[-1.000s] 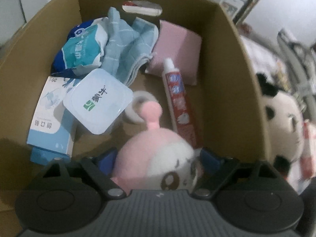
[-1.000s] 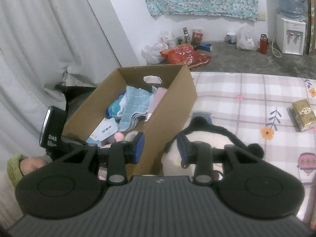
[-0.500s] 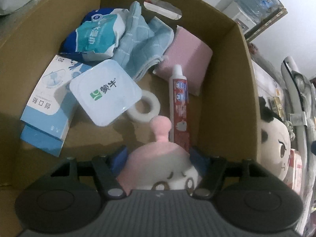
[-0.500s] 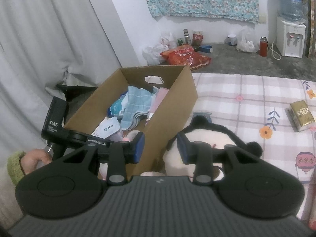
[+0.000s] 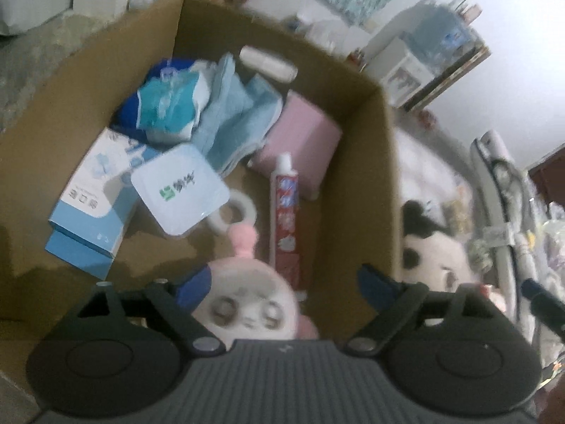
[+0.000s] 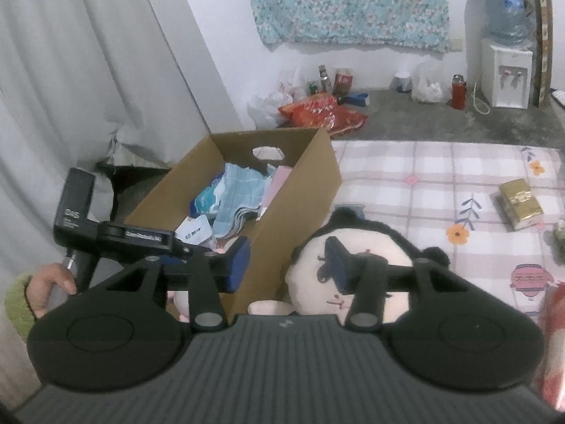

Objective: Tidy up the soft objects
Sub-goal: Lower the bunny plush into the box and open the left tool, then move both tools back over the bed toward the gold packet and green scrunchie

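Left claw (image 5: 282,284) now spread wide, round pink plush doll (image 5: 247,304) released into brown cardboard box (image 5: 356,176); right claw (image 6: 287,265) spread, empty.

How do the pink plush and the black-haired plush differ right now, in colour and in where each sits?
The pink plush is pink and white and sits inside the cardboard box; the black-haired plush is cream with black hair and lies outside, on the checked sheet beside the box. Both are soft, round-faced toys.

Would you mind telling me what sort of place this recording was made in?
Probably a lived-in bedroom at home: a checked, flower-printed bed sheet, a white water dispenser on the bare grey floor, and a floral cloth hung on the white wall.
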The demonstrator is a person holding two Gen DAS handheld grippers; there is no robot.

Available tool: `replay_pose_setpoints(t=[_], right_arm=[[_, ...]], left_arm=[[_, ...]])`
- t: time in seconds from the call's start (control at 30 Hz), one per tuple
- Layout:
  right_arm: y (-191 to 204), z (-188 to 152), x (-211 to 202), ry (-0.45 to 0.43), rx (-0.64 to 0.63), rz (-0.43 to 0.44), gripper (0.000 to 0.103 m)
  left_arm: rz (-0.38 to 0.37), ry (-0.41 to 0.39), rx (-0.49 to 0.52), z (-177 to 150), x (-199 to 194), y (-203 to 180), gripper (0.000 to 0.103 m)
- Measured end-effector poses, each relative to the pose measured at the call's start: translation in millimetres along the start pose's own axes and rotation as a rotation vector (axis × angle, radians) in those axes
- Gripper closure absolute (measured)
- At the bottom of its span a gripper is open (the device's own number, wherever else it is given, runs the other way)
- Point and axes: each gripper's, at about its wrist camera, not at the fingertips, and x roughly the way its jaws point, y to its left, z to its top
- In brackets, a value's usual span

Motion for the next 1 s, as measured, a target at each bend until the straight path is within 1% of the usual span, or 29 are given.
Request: replay_pose_setpoints(t=[0.1, 0.33, 0.47, 0.57, 0.67, 0.77, 0.83, 0.9, 1.0], right_arm=[[-0.5, -5.1, -15.6, -0.027, 0.006, 0.000, 0.052], [-7.3, -24.2, -55.3, -0.078, 0.040, -0.017, 0.048], [-16.1, -38.9, -81.2, -0.104, 0.068, -0.030, 0.041], [-25.0, -54.8, -103.2, -0.130, 0.097, -0.041, 0.037], [-33.8, -76.5, -124.0, -0.137, 0.137, -0.054, 0.037], [-44.4, -92.4, -144.4, -0.128, 0.162, -0.063, 0.037], [-50.8, -94.6, -166.4, -0.144, 0.153, -0.076, 0.037], [-55.3, -88.8, -188.6, -0.175, 0.142, -0.068, 0.037], [-59.5, -67.7, -230.4, -0.247, 0.108, -0.054, 0.037]], left_arm=[[-0.016, -0.062, 0.019, -8.2, -25.0, -8.6, 0.010], [-0.061, -0.164, 0.073, -36.6, -75.2, -31.1, 0.009], [-0.089, -0.219, 0.081, -58.5, -99.6, -41.2, 0.009], [-0.081, -0.250, 0.109, -76.1, -118.2, -52.0, 0.009], [-0.068, -0.287, 0.165, -92.7, -138.1, -69.0, 0.008], [-0.086, -0.309, 0.225, -100.8, -158.6, -95.4, 0.007], [-0.102, -0.321, 0.258, -100.0, -170.0, -116.2, 0.005], [-0.119, -0.330, 0.280, -96.7, -179.9, -140.6, 0.003], [-0.149, -0.338, 0.308, -89.6, -189.2, -178.8, 0.001]])
